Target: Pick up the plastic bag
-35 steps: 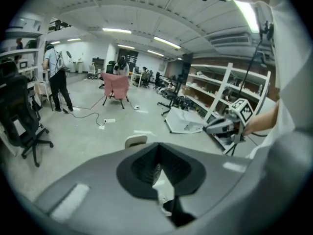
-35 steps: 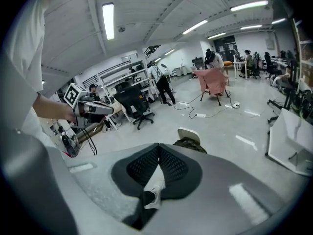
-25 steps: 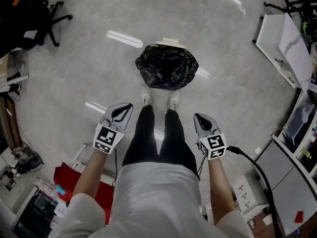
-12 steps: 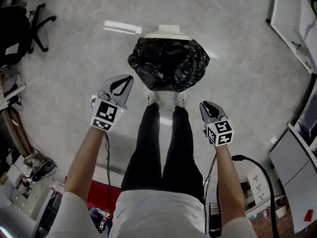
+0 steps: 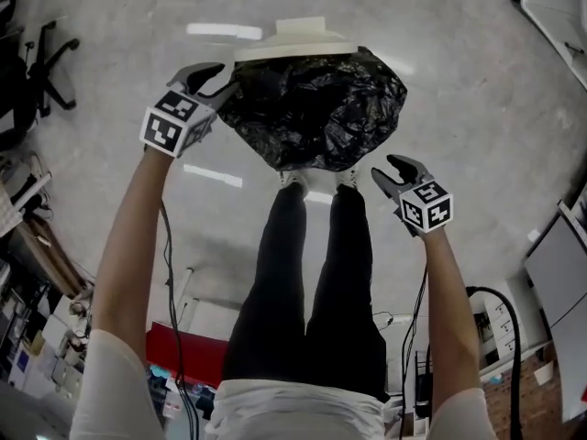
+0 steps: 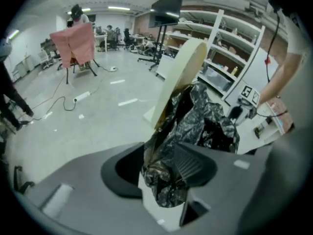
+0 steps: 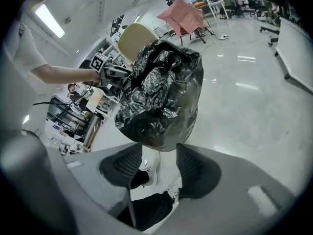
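Where the grey floor (image 5: 459, 90) meets the toes of the person's white shoes (image 5: 293, 180), the black plastic bag (image 5: 316, 108) sits as a crumpled, glossy mound. A cream panel (image 5: 298, 37) shows just behind it, at its far edge.

The left gripper (image 5: 220, 79) is at the bag's upper left corner, its marker cube (image 5: 172, 122) turned towards the head camera. Its fingers (image 6: 188, 165) have just been opening and now stand apart. A bunched fold of the bag's film lies in the gap between them, up against the ribbed pad. The left gripper view does not show the film being clamped.

The right gripper (image 5: 393, 172) is near the bag's lower right edge and apart from it. Its fingers (image 7: 195, 170) have also just been opening and now stand apart, with nothing held. In the right gripper view the gap between them shows only the shoes and a dark trouser leg, and the bag's rounded underside is just beyond the fingertips.

Surroundings:
- An office chair (image 5: 41, 62) stands at the left of the head view.
- A pink cloth (image 6: 73, 43) is draped over a stand well behind the bag.
- White shelving (image 6: 230, 48) runs along the far side.
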